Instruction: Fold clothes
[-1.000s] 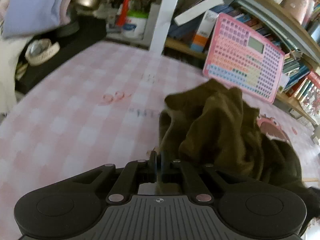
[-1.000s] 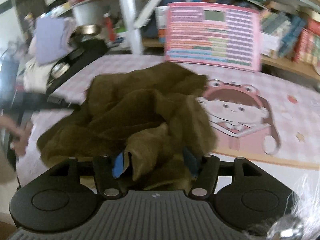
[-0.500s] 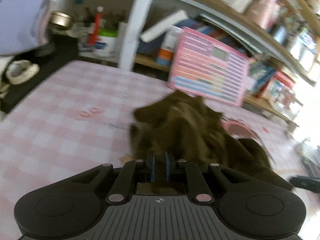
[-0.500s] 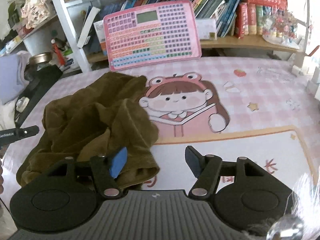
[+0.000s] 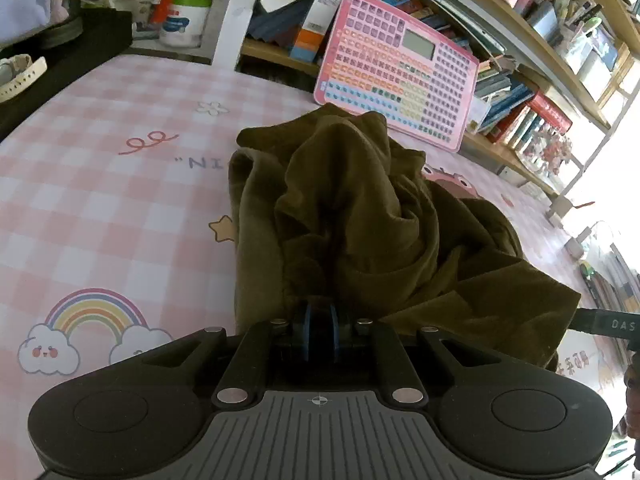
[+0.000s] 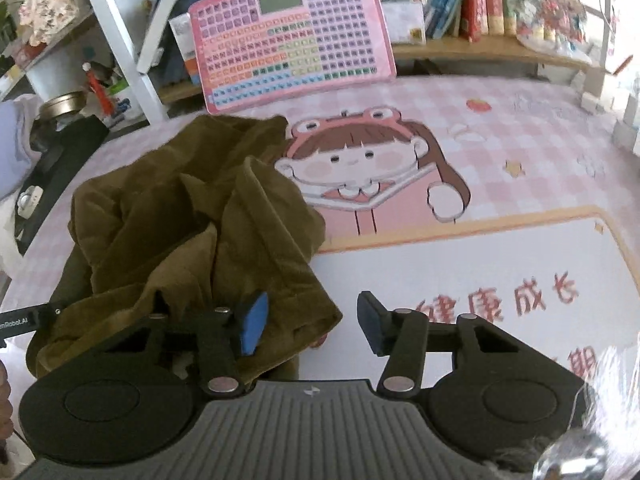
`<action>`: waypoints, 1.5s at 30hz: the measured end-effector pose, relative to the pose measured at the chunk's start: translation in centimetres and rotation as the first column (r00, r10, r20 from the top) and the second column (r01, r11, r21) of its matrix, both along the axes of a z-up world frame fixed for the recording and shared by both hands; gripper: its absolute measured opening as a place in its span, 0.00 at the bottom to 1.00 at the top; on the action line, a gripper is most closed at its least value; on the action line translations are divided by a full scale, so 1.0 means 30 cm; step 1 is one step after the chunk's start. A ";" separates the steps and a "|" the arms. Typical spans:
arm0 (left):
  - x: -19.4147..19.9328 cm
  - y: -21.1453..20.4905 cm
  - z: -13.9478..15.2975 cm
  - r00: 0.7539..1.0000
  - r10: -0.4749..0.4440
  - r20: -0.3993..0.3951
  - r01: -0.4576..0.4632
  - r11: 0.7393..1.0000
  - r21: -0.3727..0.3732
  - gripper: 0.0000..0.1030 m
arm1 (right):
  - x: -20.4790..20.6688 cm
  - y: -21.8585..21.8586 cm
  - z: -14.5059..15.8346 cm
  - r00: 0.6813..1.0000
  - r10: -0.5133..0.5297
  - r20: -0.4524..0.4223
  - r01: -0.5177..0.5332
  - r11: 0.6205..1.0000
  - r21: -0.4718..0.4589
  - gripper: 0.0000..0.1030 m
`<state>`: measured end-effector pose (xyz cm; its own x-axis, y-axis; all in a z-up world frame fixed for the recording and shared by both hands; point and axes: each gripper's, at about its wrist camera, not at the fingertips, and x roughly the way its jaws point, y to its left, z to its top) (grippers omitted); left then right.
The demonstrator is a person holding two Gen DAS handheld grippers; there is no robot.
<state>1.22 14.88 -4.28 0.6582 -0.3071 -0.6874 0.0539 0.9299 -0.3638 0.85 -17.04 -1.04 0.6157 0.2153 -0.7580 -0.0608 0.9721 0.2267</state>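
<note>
The olive-brown garment [image 6: 192,224] lies crumpled in a heap on the desk [image 5: 100,208] — on its pink checked mat, just in front of the pink keyboard toy [image 6: 292,36] leaning against the bookshelf [image 6: 480,46]. The left gripper [image 5: 319,322] has its fingers pressed nearly together, pinching a fold of the garment's near edge. The right gripper [image 6: 312,322] has its fingers spread wide — the blue-padded left finger [image 6: 252,322] overlaps the garment's hem, the other is over bare mat.
</note>
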 end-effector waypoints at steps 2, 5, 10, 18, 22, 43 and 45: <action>0.002 0.000 0.001 1.000 -0.006 -0.001 0.006 1.000 0.000 0.11 | -0.012 -0.014 0.011 1.000 -0.028 -0.001 0.028 0.999 0.043 0.48; -0.001 0.003 0.000 1.000 -0.016 -0.001 0.016 1.000 0.002 0.11 | -0.025 -0.066 0.025 0.995 -0.093 -0.037 0.098 0.979 0.179 0.51; 0.001 0.004 -0.001 1.000 -0.025 -0.001 0.025 1.000 0.004 0.11 | -0.014 -0.094 -0.026 0.972 -0.128 -0.195 0.197 0.898 0.393 0.45; 0.001 0.000 -0.006 1.000 -0.025 -0.001 0.025 1.000 0.008 0.12 | -0.025 -0.162 0.159 0.979 -0.199 0.038 0.188 0.962 0.196 0.06; -0.001 -0.002 -0.008 1.000 -0.025 -0.002 0.025 1.000 0.014 0.12 | 0.037 -0.334 0.275 0.925 -0.325 0.198 0.327 0.945 0.022 0.06; -0.041 0.122 0.057 0.982 0.189 0.002 -0.189 0.981 0.034 0.39 | -0.036 -0.543 -0.054 0.918 -0.393 -0.048 0.378 0.907 -0.183 0.38; -0.002 0.133 0.047 0.980 0.199 -0.009 -0.199 0.980 0.014 0.45 | -0.057 -0.527 -0.076 0.917 -0.393 -0.060 0.380 0.911 -0.161 0.29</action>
